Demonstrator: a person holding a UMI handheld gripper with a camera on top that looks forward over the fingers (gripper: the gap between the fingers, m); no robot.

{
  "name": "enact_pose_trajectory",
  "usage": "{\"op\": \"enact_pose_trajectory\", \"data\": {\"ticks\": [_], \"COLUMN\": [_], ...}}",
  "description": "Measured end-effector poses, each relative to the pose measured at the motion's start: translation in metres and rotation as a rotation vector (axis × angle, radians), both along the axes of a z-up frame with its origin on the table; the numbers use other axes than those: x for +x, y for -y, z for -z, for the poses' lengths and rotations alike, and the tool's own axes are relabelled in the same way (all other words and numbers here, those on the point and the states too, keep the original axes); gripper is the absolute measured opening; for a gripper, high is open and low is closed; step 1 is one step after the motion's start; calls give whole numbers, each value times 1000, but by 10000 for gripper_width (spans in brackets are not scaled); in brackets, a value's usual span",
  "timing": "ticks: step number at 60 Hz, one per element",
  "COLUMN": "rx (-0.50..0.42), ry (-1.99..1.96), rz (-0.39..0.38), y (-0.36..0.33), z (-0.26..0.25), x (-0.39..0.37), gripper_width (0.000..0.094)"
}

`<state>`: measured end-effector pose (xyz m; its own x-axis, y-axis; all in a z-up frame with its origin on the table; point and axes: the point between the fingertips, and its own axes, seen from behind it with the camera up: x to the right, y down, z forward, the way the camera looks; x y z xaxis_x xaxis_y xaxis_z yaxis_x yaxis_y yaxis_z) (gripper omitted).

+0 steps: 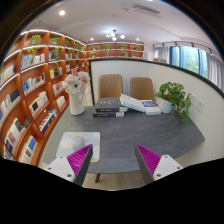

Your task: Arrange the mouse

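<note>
My gripper is open and holds nothing. It hangs in front of the near edge of a grey table, with its magenta pads spread wide. I cannot make out a mouse on the table. Far beyond the fingers lies a dark stack of books. Beside it to the right is a flat white object with a blue patch. A white and pink sheet rests at the table's near left corner, just ahead of the left finger.
A white vase of pink flowers stands at the table's left. A potted green plant is at its right. Two brown chairs sit behind the table. Orange bookshelves line the left wall. Wooden floor shows under the table.
</note>
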<state>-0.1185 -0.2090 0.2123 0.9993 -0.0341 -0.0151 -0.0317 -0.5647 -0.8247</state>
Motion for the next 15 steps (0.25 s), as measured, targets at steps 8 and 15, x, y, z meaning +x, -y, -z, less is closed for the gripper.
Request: {"op": "enact_pose_trajectory", "data": {"ticks": [8,15], "rx": [13,31], "ry": [-8,-8], "rz": [-2,18], "y": [11,13], "z": [-6,-13], "x": [13,26], "gripper_width": [848,851]}}
